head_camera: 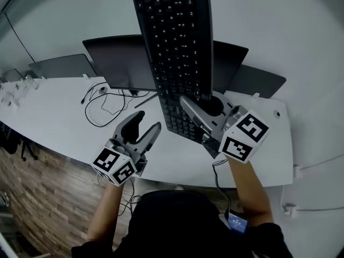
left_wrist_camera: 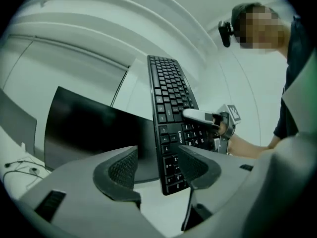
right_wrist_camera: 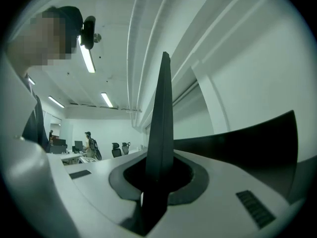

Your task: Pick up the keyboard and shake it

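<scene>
A long black keyboard (head_camera: pixel 174 47) stands lifted off the white desk (head_camera: pixel 54 117), its far end tilted up and away. My right gripper (head_camera: pixel 189 105) is shut on its near end, one finger lying across the keys. In the right gripper view the keyboard (right_wrist_camera: pixel 162 128) shows edge-on, clamped between the pads of the right gripper (right_wrist_camera: pixel 158 175). My left gripper (head_camera: pixel 146 123) hovers open to the left of the keyboard's lower end, holding nothing. In the left gripper view the keyboard (left_wrist_camera: pixel 171 113) rises beyond the open left gripper (left_wrist_camera: pixel 156 170), with the right gripper (left_wrist_camera: pixel 198 117) gripping it.
A dark monitor (head_camera: pixel 121 63) stands behind the keyboard, and another screen (head_camera: pixel 62 66) stands further left. Black cables (head_camera: pixel 105 109) lie looped on the desk near the monitor's foot. The desk's front edge runs just under both grippers, with wooden floor (head_camera: pixel 32 198) below.
</scene>
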